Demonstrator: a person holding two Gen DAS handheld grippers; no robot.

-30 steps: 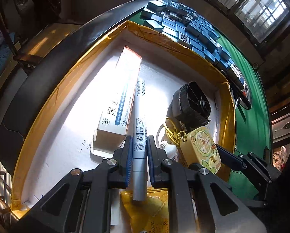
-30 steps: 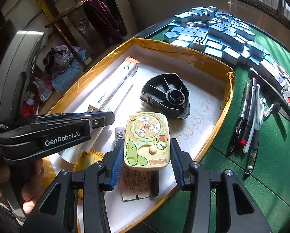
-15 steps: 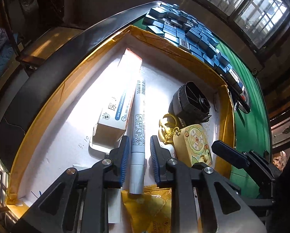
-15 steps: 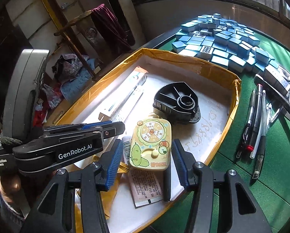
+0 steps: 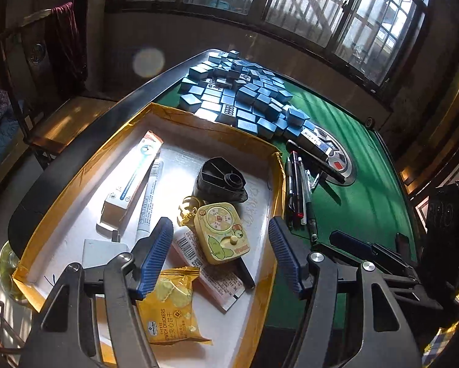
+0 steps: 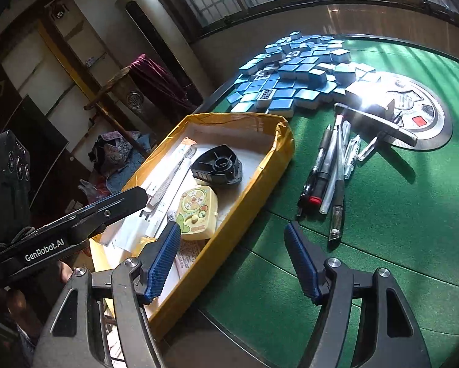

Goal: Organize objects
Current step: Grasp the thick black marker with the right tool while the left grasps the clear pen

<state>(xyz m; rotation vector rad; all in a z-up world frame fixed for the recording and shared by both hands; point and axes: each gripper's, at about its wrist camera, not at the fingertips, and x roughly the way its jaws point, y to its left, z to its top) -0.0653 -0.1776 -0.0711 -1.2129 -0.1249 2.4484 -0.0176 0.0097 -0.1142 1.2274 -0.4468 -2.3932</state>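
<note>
Yellow toy case (image 5: 221, 233) and white marker (image 5: 148, 197) lie loose in the cardboard tray (image 5: 76, 178) on the counter (image 6: 383, 214), left tongs (image 5: 220, 256) and right tongs (image 6: 232, 260) opening, empty; risk: right tongs' low finger snags the tray wall.

Trays (image 5: 76, 181): one, on the green table (image 5: 361, 190)
Items inside the tray: about seven
Pens (image 6: 327, 168) right of the tray: about six
Blue tiles (image 5: 241, 92) beyond the tray: dozens, uncountable
Grippers: two
</note>
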